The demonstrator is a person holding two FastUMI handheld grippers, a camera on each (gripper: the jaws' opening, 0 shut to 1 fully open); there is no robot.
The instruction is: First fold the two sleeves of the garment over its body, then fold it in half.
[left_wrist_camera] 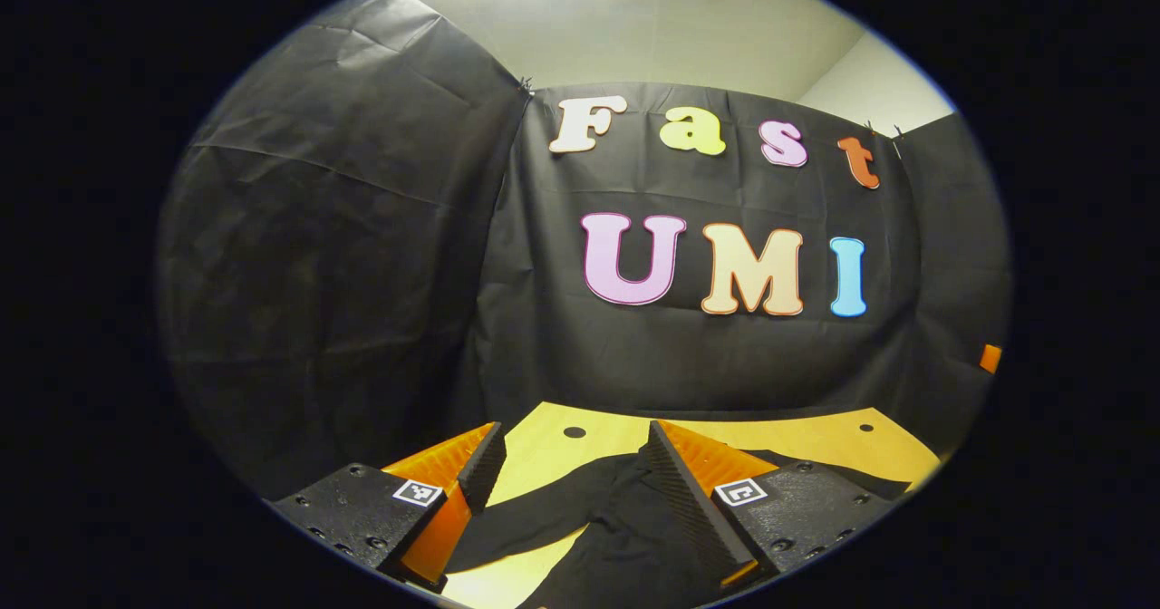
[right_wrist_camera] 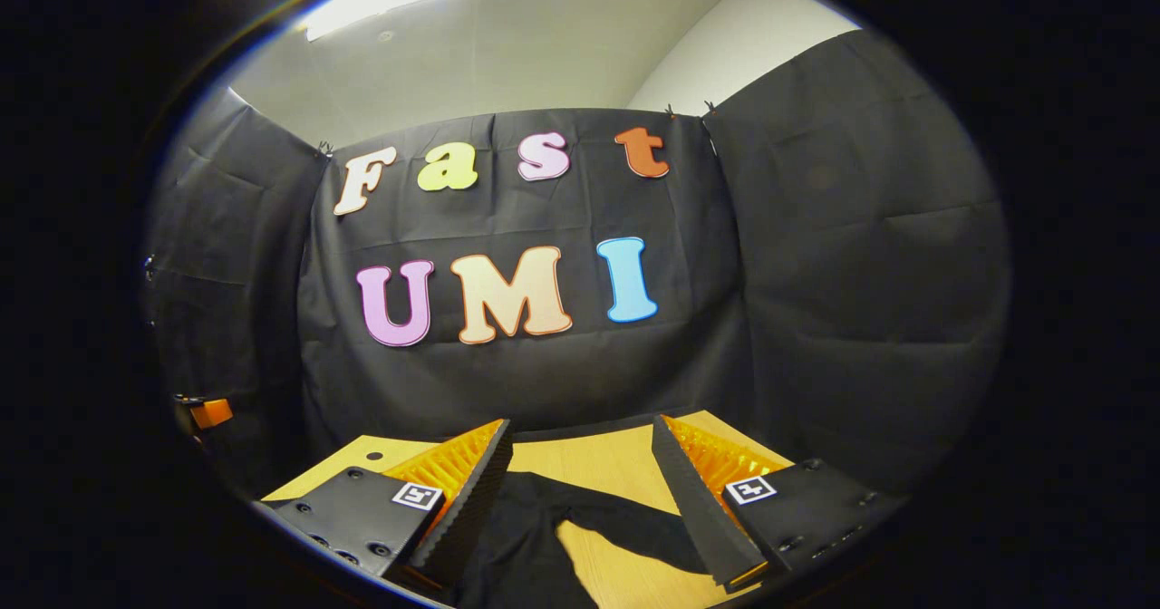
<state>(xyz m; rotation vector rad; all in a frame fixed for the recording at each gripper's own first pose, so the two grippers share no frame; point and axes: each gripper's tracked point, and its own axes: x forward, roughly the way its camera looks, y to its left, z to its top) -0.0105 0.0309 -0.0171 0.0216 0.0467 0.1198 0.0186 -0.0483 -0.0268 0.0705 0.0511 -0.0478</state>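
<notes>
Left gripper point(left_wrist_camera: 566, 491), bottom of its view: released, jaws wide, holding nothing. Right gripper point(right_wrist_camera: 580, 491): likewise released. Dark garment point(left_wrist_camera: 625, 536) lies flat on the wooden surface point(left_wrist_camera: 816, 446) beyond both, a sleeve point(right_wrist_camera: 625, 523) spread at lower centre. Recommended: descend low, pinch each sleeve near its cuff, then carry it inward over the body.

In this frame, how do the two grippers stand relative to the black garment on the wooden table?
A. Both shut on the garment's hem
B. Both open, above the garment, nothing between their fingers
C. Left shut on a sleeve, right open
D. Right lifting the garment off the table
B: the left gripper and the right gripper each show fingers spread wide, with the garment lying loose on the table beyond them, ungripped.
</notes>
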